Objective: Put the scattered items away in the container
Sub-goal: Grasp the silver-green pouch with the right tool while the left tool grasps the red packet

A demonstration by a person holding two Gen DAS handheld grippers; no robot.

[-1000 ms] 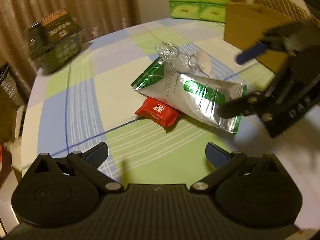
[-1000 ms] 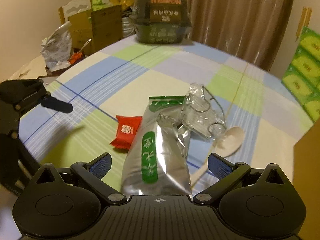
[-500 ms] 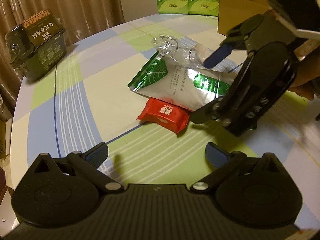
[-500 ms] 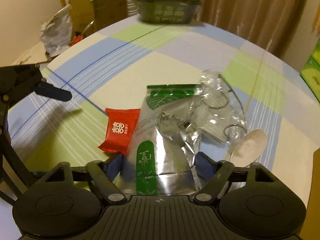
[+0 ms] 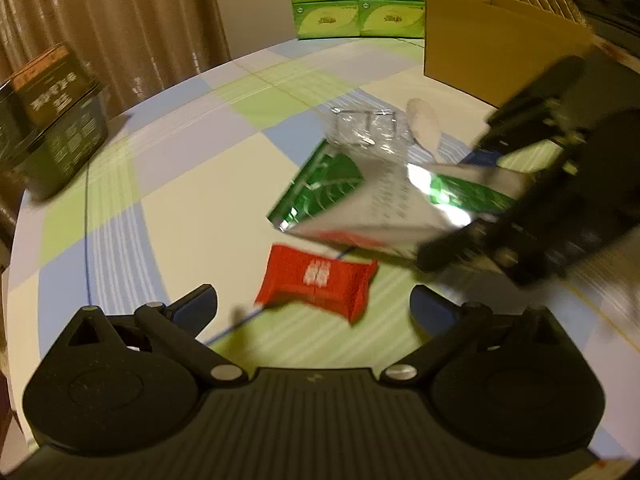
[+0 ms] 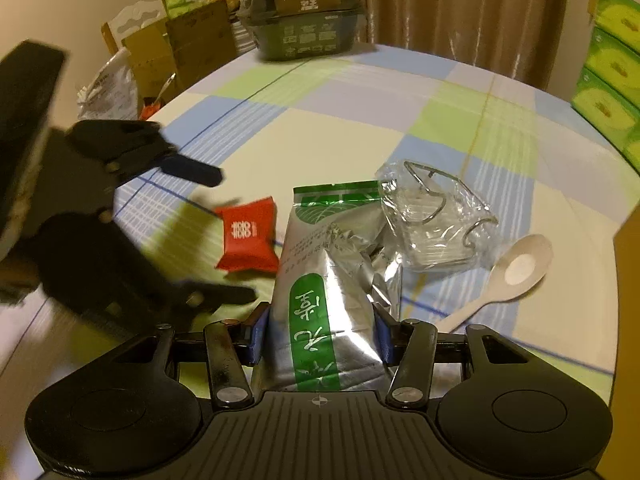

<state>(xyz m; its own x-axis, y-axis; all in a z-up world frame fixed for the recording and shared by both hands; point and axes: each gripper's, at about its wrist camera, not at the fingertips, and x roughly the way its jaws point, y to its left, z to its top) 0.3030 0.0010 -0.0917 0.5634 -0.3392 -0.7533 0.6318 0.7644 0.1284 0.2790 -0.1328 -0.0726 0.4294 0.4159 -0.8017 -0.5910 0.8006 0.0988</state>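
Right gripper (image 6: 320, 338): clamped on silver-green pouch (image 6: 332, 280), whose far end now lifts off the counter (image 6: 360, 120). Left gripper (image 5: 314, 300): spread wide, now closer above red packet (image 5: 316, 280). Cardboard box (image 5: 496, 44) beyond.

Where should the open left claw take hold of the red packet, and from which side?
Probably across its short width at the middle, coming down from above. The red packet lies flat on the tablecloth, a puffy pillow with crimped ends, clear of the foil bag, and the left claw is spread wide just before it.
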